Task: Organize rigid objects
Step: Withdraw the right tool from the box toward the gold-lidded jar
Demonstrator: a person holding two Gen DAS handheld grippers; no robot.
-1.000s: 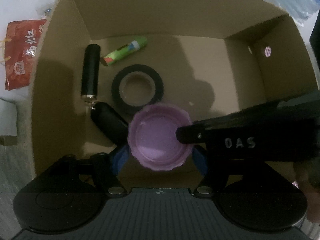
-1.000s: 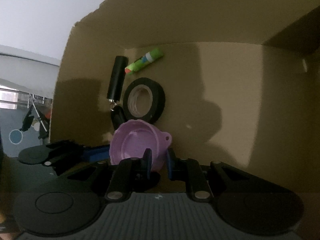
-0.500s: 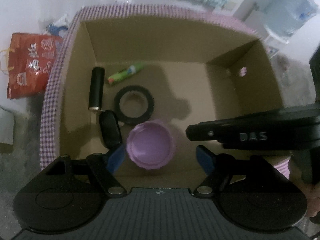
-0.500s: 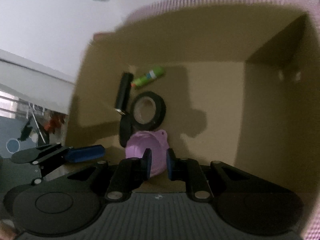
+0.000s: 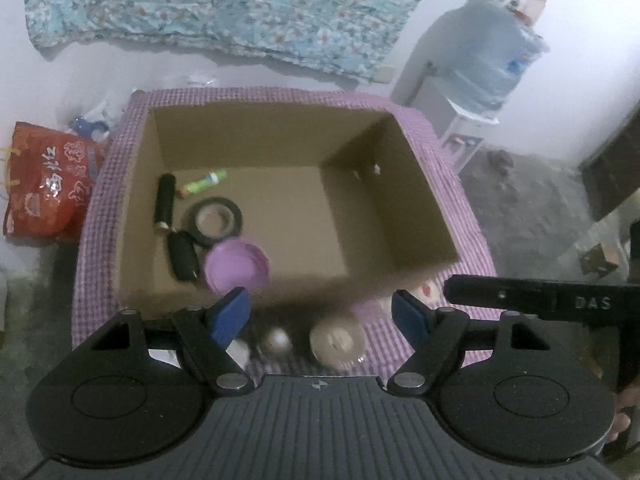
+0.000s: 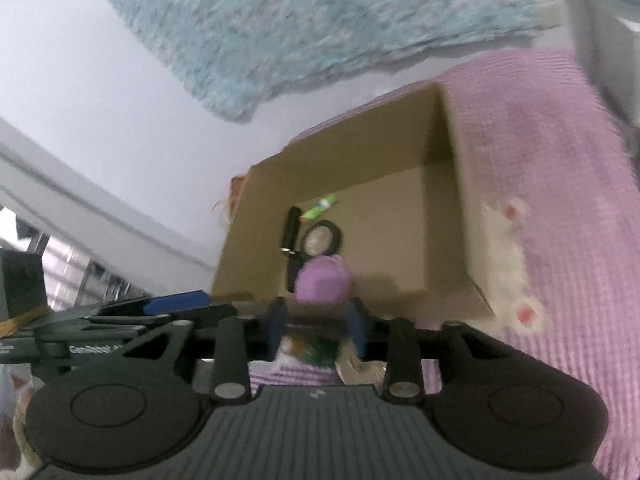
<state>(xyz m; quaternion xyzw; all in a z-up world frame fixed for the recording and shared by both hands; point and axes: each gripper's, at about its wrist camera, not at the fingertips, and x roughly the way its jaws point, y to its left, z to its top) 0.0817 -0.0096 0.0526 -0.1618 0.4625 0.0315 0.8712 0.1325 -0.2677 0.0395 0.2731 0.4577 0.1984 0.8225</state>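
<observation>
A cardboard box (image 5: 256, 136) stands on a purple checked cloth (image 5: 460, 200). On its floor at the left lie a purple cup (image 5: 236, 266), a black tape roll (image 5: 216, 220), a black cylinder (image 5: 164, 202), a green marker (image 5: 202, 182) and a small black case (image 5: 183, 256). My left gripper (image 5: 320, 316) hangs open above the box's near wall with nothing between its blue pads. In the right wrist view the box (image 6: 360, 148) is farther off. There my right gripper (image 6: 317, 320) has its jaws opening, empty, with the purple cup (image 6: 323, 280) beyond them.
On the cloth in front of the box lie a silver ball (image 5: 276, 340) and a round pale object (image 5: 338, 340). A red bag (image 5: 44, 184) sits to the left, a water bottle (image 5: 492, 52) at the back right. A white soft thing with red dots (image 6: 506, 264) lies beside the box.
Both grippers have pulled back and up out of the box. The right gripper has let go of the purple cup, which stays on the box floor, and its jaws have parted.
</observation>
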